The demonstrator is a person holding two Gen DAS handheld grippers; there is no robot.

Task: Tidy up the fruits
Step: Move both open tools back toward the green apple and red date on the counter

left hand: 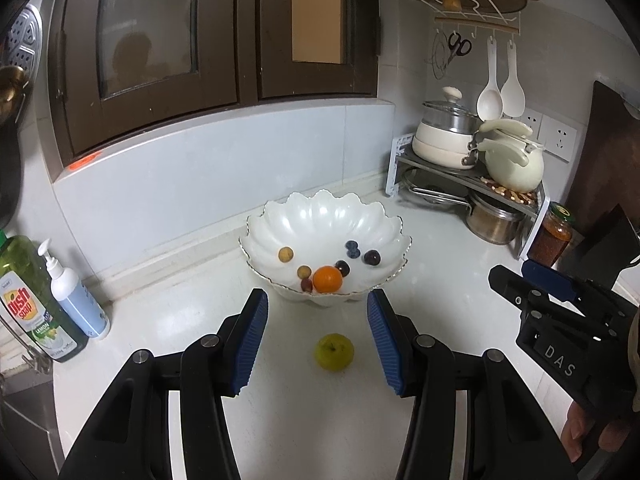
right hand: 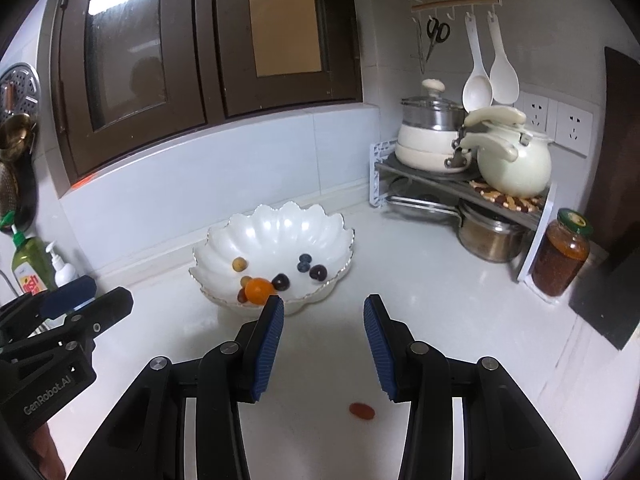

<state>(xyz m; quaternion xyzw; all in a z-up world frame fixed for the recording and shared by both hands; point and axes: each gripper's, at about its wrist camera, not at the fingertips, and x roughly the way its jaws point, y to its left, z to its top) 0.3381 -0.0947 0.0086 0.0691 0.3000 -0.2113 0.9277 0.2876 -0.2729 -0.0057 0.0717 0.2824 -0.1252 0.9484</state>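
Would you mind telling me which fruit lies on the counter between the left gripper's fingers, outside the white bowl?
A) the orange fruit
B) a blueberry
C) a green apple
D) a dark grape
C: the green apple sits on the bare counter between the left gripper fingers, short of the white bowl that holds the other fruits.
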